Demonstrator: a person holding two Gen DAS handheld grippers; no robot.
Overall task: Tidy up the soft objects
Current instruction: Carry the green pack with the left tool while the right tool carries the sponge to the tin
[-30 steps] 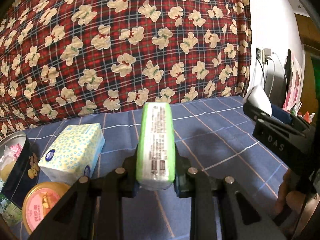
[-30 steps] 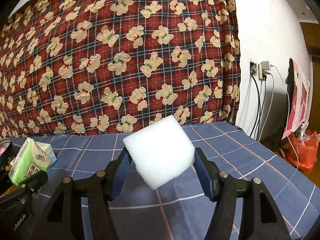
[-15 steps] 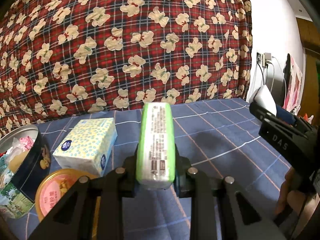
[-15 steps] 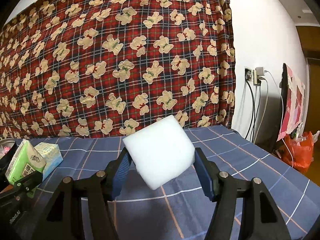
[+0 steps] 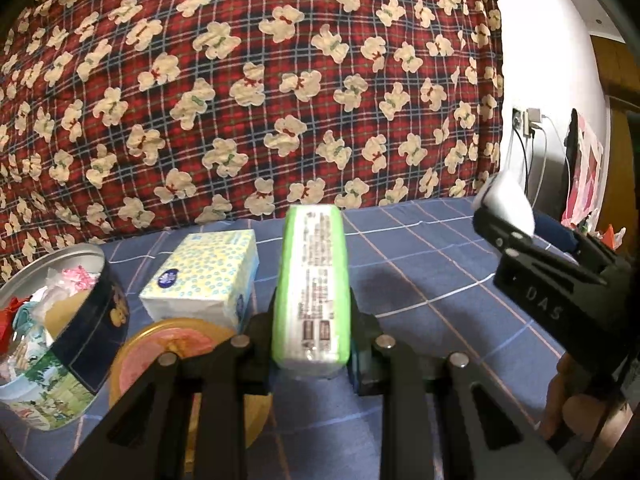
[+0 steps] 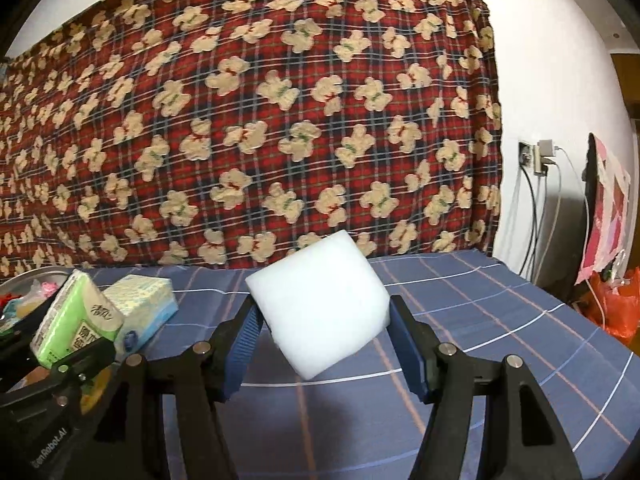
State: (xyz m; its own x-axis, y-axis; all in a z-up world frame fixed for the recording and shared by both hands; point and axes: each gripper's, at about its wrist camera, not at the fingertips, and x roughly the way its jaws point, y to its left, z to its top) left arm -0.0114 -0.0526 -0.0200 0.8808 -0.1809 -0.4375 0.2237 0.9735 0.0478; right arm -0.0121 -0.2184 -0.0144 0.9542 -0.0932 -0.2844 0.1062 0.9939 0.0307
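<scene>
My left gripper [image 5: 312, 320] is shut on a green tissue pack [image 5: 311, 284] and holds it above the blue checked cloth [image 5: 420, 280]. The pack also shows at the left of the right wrist view [image 6: 76, 320]. My right gripper [image 6: 320, 316] is shut on a white paper roll [image 6: 320, 304], held above the cloth; the roll shows at the right of the left wrist view [image 5: 506, 200]. A blue-dotted tissue pack [image 5: 204, 276] lies on the cloth left of the green pack, also in the right wrist view [image 6: 140, 304].
A round open tin [image 5: 52, 336] with small items stands at the left. A round orange lid [image 5: 168, 344] lies in front of the dotted pack. A red bear-print cloth [image 5: 260, 92] hangs behind. A wall socket with cables [image 6: 536, 160] is at the right.
Both grippers have risen and pulled back a little with their loads. More of the tin, lid and dotted pack shows in the left wrist view.
</scene>
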